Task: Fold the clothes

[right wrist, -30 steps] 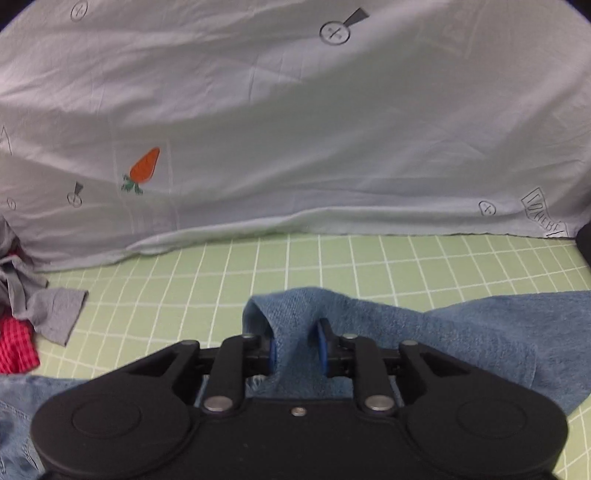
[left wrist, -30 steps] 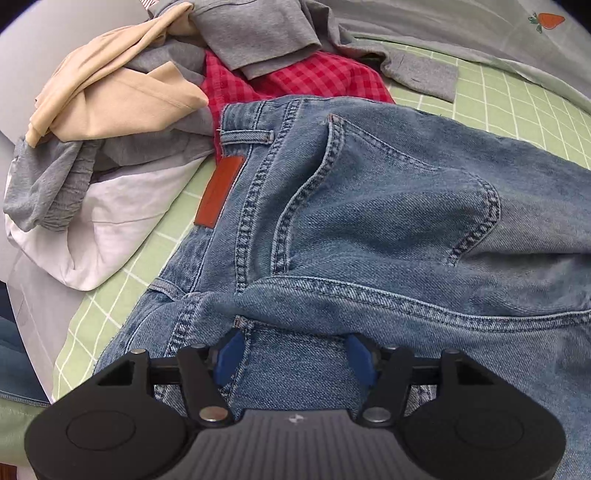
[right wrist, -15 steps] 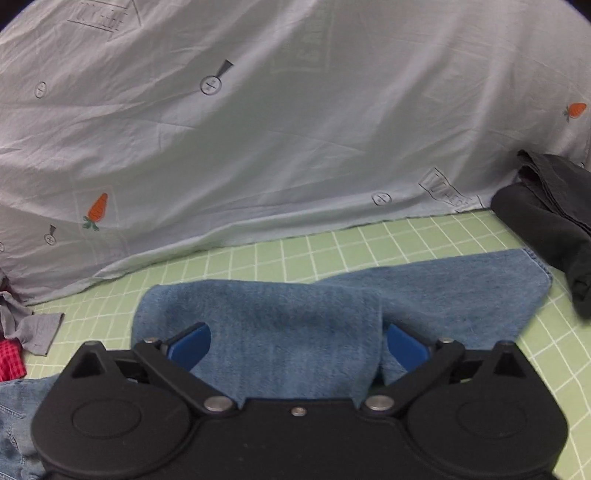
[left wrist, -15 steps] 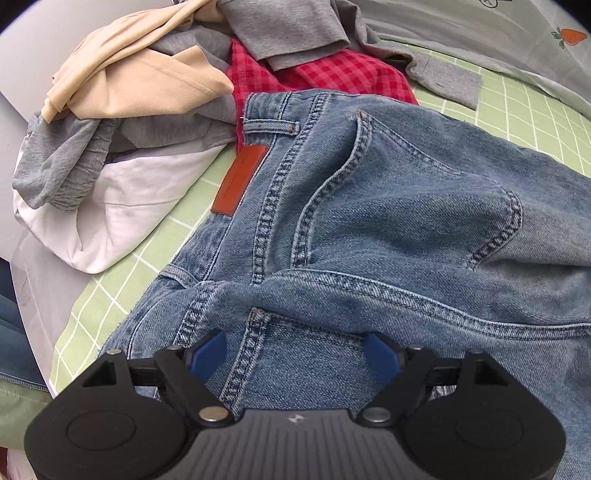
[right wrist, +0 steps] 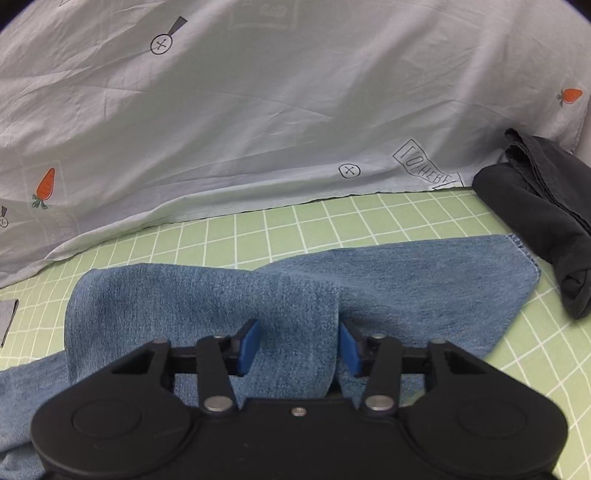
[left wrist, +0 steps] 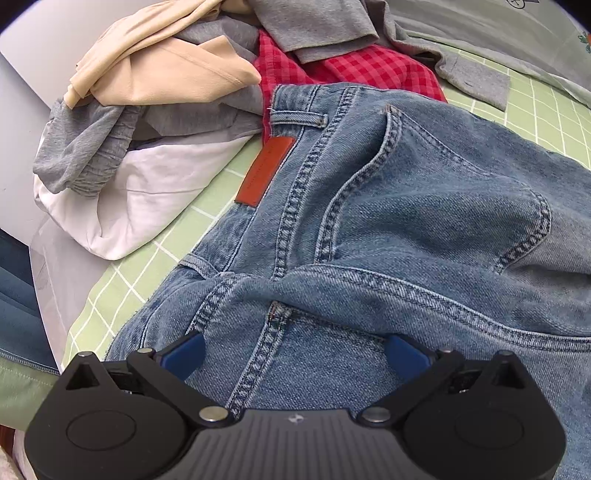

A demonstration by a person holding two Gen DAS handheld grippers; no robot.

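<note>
Two hand-held grippers work over one pair of blue jeans [left wrist: 424, 206] spread on a green checked sheet [right wrist: 332, 221]. Left hand-held gripper [left wrist: 295, 354]: jaws spread wide, hovering at the seat of the jeans near the back pocket and the brown leather patch [left wrist: 265, 170]; nothing is clamped. Right hand-held gripper [right wrist: 298, 347]: jaws partly apart with a folded-over jeans leg [right wrist: 207, 310] lying between the blue pads [right wrist: 248, 345]; whether the pads press the denim cannot be told. Beyond the waistband lies a heap of clothes: beige garment [left wrist: 166, 70], grey garments [left wrist: 317, 26], red checked shirt [left wrist: 369, 70], white cloth [left wrist: 147, 192]. A folded dark garment [right wrist: 543, 214] rests just beside the leg hem, before a pale printed sheet [right wrist: 295, 110].
</note>
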